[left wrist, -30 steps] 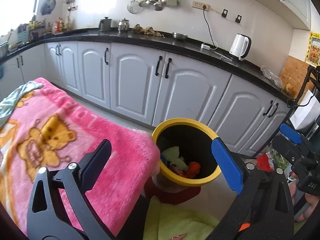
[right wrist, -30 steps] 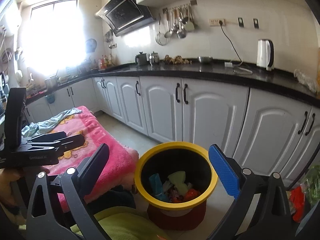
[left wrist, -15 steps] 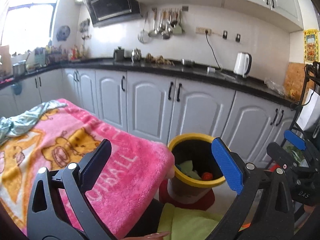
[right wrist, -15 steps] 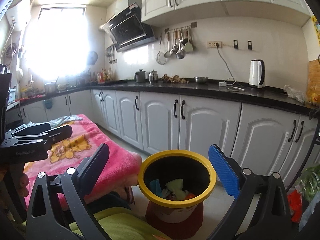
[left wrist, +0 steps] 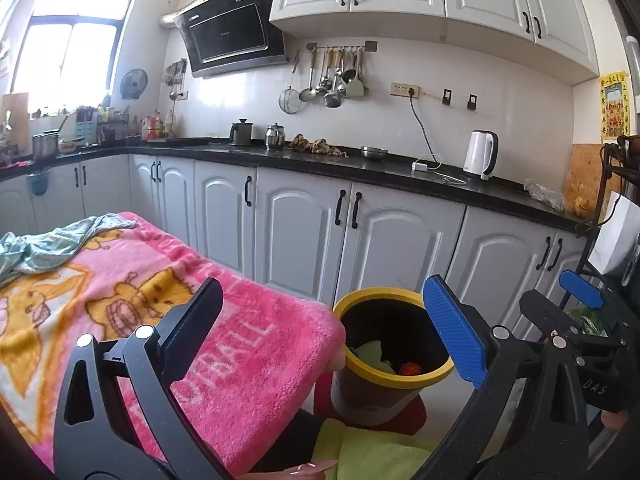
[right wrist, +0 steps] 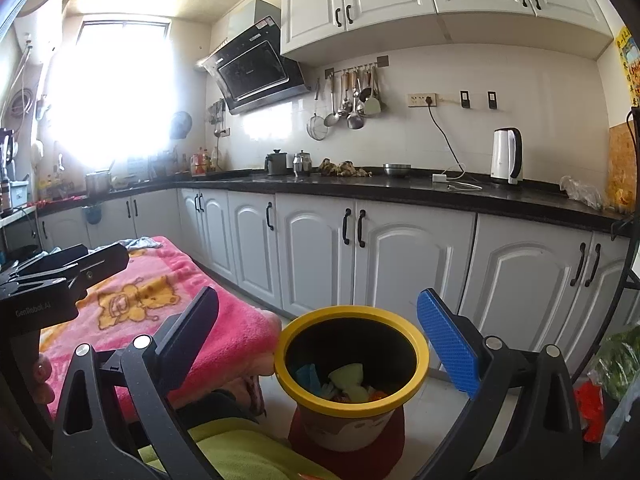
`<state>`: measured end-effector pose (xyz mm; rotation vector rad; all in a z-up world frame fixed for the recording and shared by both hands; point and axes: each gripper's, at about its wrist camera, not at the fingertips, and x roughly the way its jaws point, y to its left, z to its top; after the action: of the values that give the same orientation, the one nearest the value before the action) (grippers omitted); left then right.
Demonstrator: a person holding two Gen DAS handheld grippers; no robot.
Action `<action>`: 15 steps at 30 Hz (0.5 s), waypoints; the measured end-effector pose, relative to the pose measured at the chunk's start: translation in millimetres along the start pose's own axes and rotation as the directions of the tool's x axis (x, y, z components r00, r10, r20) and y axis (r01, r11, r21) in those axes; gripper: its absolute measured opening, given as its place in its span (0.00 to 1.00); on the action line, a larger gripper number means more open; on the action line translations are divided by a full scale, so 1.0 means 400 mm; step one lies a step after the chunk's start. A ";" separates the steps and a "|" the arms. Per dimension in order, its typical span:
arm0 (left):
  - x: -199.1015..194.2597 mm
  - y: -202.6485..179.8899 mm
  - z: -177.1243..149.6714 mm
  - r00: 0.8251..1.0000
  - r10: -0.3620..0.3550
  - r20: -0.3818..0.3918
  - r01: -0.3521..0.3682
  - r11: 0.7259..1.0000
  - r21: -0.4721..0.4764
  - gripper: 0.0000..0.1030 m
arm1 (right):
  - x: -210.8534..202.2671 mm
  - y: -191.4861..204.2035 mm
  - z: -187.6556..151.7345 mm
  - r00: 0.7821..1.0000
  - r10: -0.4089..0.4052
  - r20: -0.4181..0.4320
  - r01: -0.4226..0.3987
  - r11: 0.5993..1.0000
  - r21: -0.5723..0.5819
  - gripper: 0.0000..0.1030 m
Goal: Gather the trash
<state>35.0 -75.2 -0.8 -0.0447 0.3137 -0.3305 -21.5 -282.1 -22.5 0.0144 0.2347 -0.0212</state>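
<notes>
Trash bin (right wrist: 351, 364) sits on floor, right of pink blanket (left wrist: 224, 344), near cabinets, already holding scraps. Left gripper (left wrist: 328, 328) and right gripper (right wrist: 320, 338) both spread, empty, probably done dropping.

Both handheld grippers hang level over the yellow-rimmed bin (right wrist: 352, 354), jaws spread wide and empty. The left gripper (left wrist: 324, 330) sits left of the bin, above its rim; the right gripper (right wrist: 320, 334) frames the bin's mouth between black and blue fingers.
</notes>
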 end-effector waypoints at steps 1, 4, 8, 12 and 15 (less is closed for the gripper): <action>0.001 0.000 0.000 1.000 -0.001 -0.002 0.001 1.000 0.000 0.90 | 0.000 0.001 0.000 1.000 0.001 0.000 -0.001 1.000 -0.001 0.94; 0.005 0.003 -0.002 1.000 -0.001 -0.008 0.001 1.000 -0.003 0.90 | 0.003 0.002 0.001 1.000 0.002 -0.004 -0.002 1.000 -0.001 0.94; 0.005 0.003 -0.003 1.000 -0.002 -0.009 0.002 1.000 -0.005 0.90 | 0.002 0.003 0.001 1.000 0.001 -0.002 -0.001 1.000 0.000 0.94; 0.005 0.004 -0.003 1.000 0.000 -0.009 0.000 1.000 -0.005 0.90 | 0.001 0.002 0.000 1.000 0.000 -0.002 0.000 1.000 -0.001 0.94; 0.005 0.004 -0.003 1.000 -0.002 -0.008 0.001 1.000 -0.005 0.90 | 0.003 0.003 0.001 1.000 0.000 -0.003 0.000 1.000 -0.001 0.94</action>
<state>37.1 -74.2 -2.5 -0.0484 0.3229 -0.3314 -20.3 -281.0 -22.3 0.0131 0.2372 -0.0209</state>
